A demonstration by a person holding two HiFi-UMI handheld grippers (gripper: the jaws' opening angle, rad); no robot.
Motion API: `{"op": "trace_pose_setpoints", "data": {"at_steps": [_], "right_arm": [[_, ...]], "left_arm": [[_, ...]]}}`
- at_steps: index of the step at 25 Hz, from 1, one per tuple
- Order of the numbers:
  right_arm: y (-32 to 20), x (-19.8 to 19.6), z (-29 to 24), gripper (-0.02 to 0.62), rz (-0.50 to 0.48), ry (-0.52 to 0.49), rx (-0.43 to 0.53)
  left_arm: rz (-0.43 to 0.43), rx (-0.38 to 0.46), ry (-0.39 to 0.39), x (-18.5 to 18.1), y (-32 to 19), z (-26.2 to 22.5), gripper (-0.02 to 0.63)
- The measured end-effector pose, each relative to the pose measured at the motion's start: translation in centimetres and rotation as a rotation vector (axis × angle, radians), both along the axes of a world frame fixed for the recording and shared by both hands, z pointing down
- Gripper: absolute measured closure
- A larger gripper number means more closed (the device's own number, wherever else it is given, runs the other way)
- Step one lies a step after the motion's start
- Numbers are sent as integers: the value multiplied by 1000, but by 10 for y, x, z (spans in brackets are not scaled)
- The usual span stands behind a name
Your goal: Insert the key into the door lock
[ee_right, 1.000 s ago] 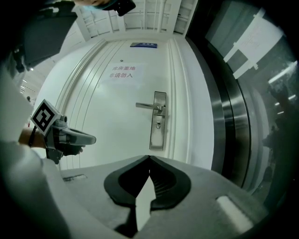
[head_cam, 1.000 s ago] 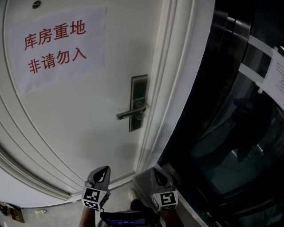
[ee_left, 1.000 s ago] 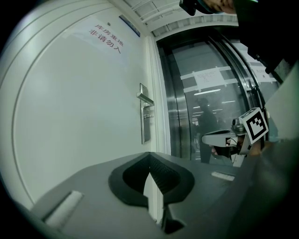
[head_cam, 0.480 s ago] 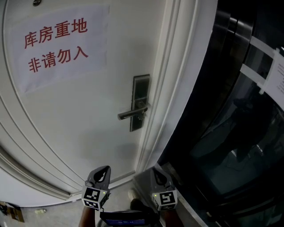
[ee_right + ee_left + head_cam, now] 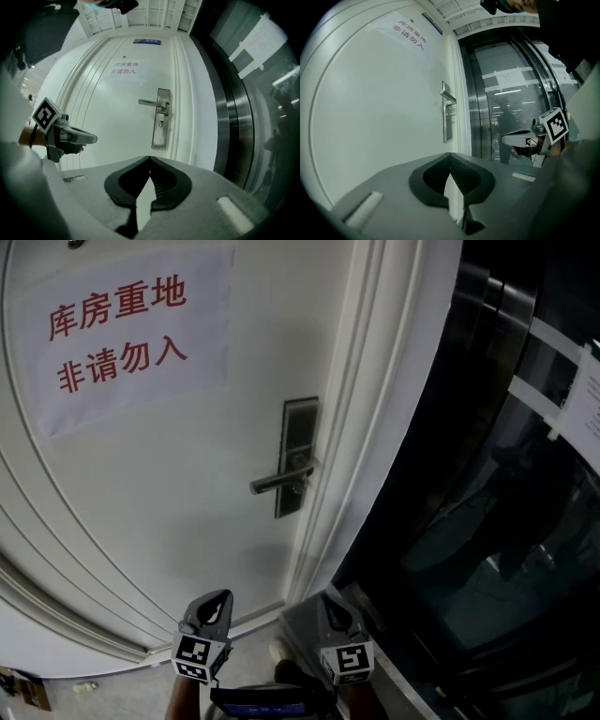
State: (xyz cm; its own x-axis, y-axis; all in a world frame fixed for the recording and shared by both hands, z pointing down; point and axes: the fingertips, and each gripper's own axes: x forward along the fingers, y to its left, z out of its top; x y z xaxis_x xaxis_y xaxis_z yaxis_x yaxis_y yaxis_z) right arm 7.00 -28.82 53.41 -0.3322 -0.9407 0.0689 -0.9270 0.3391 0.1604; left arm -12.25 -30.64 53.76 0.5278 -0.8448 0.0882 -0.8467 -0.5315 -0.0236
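A white door carries a steel lock plate (image 5: 298, 457) with a lever handle (image 5: 279, 482) pointing left. Below the handle a small metal piece (image 5: 161, 123) sticks out at the keyhole; it is too small to tell whether it is a key. My left gripper (image 5: 217, 601) and right gripper (image 5: 330, 601) hover side by side low in the head view, well short of the door. Each shows in the other's view, left gripper (image 5: 79, 137) and right gripper (image 5: 520, 137). Both pairs of jaws meet at the tips, left gripper (image 5: 450, 154) and right gripper (image 5: 150, 158), with nothing between them.
A paper sign with red characters (image 5: 122, 334) is stuck to the upper door. The white door frame (image 5: 361, 456) runs along the lock side. Right of it stands a dark glass wall with steel posts (image 5: 487, 521) and taped paper notices (image 5: 581, 390).
The head view has drifted slightly, so the lock sits a little further right in the picture. Both grippers stay where they were, still shut.
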Motion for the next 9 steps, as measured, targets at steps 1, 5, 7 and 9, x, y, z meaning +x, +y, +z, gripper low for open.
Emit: {"op": "trace_pose_setpoints", "data": {"at_steps": [1,5,7,9], "right_arm": [[-1,0,0,594,2,2,0],[-2,-1,1,594,1,-3,8],[-2,-2,2,594,4,-10,-2],[-2,-3,3,594,5,-14,-11]], "left_arm": [[1,-1,-1,0,-1,0,604],[2,-4,0,-2,-2,1,604],[2,-4,1,-1,-2,1,604],[3,-3,2,-1,-2,1,604]]}}
